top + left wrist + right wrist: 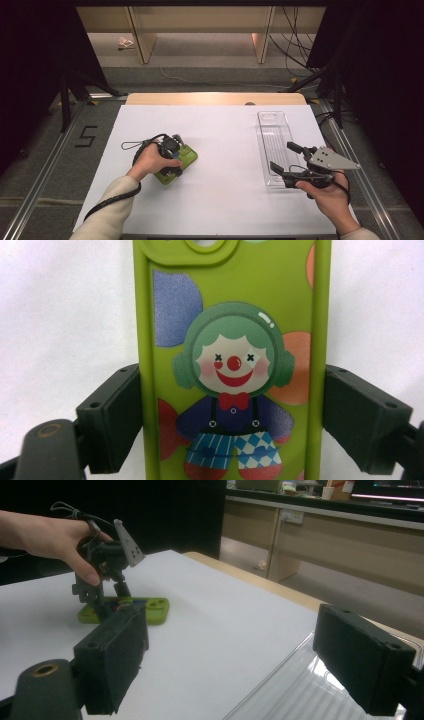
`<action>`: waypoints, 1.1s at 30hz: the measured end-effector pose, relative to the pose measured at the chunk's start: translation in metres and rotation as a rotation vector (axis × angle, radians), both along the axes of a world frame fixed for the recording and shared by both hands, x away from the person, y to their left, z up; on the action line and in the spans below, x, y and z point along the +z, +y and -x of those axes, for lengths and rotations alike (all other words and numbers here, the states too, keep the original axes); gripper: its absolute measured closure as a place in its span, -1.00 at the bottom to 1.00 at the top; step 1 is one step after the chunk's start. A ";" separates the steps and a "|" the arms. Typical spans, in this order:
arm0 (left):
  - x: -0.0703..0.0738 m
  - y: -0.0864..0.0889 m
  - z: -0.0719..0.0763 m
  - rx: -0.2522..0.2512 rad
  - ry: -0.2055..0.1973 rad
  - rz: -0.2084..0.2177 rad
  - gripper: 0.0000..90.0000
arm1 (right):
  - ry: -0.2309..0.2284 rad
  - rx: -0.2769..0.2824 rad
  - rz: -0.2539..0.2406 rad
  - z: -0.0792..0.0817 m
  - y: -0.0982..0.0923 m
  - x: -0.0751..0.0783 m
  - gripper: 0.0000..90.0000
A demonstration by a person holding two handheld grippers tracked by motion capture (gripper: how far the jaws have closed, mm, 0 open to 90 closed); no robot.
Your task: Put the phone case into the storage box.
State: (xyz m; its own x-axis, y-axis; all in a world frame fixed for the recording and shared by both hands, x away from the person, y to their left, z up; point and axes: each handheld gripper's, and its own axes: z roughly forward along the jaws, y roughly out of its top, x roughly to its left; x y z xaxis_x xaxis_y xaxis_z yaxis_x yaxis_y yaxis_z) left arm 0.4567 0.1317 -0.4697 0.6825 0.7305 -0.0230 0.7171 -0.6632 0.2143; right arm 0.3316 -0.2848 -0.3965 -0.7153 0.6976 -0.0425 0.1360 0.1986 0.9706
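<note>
A green phone case (187, 159) printed with a clown lies flat on the white table (220, 145), left of the middle. My left gripper (172, 157) points down over it. In the left gripper view the two black jaws stand against the long sides of the case (232, 315), one on each side, with the left gripper (232, 415) shut on it. My right gripper (283, 156) hovers at the right over the near end of a clear plastic tray (272, 135). Its jaws stand wide apart around nothing (230, 650). The case (155, 611) and the left gripper (107, 597) show farther off in the right gripper view.
The clear tray (300, 690) lies lengthwise along the table's right side. Black stands and cables (300, 55) crowd the floor behind the table, and wooden desks (145, 40) stand beyond. A black cable (130, 146) trails from the left gripper.
</note>
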 end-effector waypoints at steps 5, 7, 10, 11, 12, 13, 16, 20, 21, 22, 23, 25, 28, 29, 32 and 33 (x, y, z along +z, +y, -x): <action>0.000 0.000 0.000 -0.001 -0.001 0.000 -0.65 | 0.001 0.000 0.000 0.000 0.000 0.000 -0.65; 0.000 0.000 0.000 0.002 -0.003 0.003 -0.65 | -0.001 0.001 0.000 0.000 0.000 0.000 -0.65; 0.000 0.001 0.001 0.004 -0.006 0.007 -0.65 | 0.000 0.001 0.000 0.000 -0.001 0.000 -0.65; 0.000 0.001 0.001 0.003 -0.007 0.008 -0.64 | -0.001 0.001 0.000 0.000 -0.001 0.000 -0.65; 0.000 0.001 0.001 0.004 -0.007 0.009 -0.64 | -0.001 0.001 0.000 0.000 -0.001 0.000 -0.65; 0.000 0.002 0.001 0.007 -0.008 0.014 -0.64 | 0.000 0.001 0.001 0.000 -0.001 0.000 -0.65; 0.001 0.003 0.001 0.008 -0.004 0.017 -0.64 | 0.000 0.001 0.000 0.000 -0.001 0.000 -0.65; 0.001 0.005 0.002 0.013 -0.004 0.031 -0.64 | 0.000 0.001 0.000 0.000 -0.001 0.000 -0.65; 0.001 0.005 0.002 0.013 -0.004 0.031 -0.64 | 0.000 0.001 0.000 0.000 -0.001 0.000 -0.65; 0.002 0.005 0.003 0.017 -0.006 0.041 -0.64 | 0.000 0.001 0.000 0.000 -0.001 0.000 -0.65; 0.002 0.005 0.003 0.015 -0.005 0.043 -0.64 | -0.001 0.001 -0.001 0.000 0.000 0.000 -0.65; 0.004 0.005 0.004 0.014 -0.012 0.051 -0.64 | -0.001 0.001 -0.001 0.000 0.000 0.000 -0.65; 0.005 0.004 0.004 0.010 -0.019 0.056 -0.64 | 0.000 0.001 -0.001 0.000 -0.001 0.000 -0.65; 0.006 0.004 0.005 0.009 -0.024 0.060 -0.64 | 0.000 0.001 -0.001 0.000 -0.001 0.000 -0.65; 0.010 0.003 0.006 0.005 -0.043 0.070 -0.64 | 0.000 0.001 -0.001 0.000 -0.001 0.000 -0.65; 0.011 0.002 0.007 0.004 -0.047 0.074 -0.64 | 0.000 0.001 0.000 0.000 0.000 0.000 -0.65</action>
State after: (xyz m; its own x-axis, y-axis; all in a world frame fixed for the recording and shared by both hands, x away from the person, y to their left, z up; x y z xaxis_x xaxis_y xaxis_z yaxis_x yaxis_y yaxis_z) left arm 0.4500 0.1340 -0.4588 0.6810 0.7309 -0.0451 0.7078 -0.6412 0.2963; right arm 0.3316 -0.2853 -0.3965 -0.7156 0.6972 -0.0423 0.1359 0.1984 0.9706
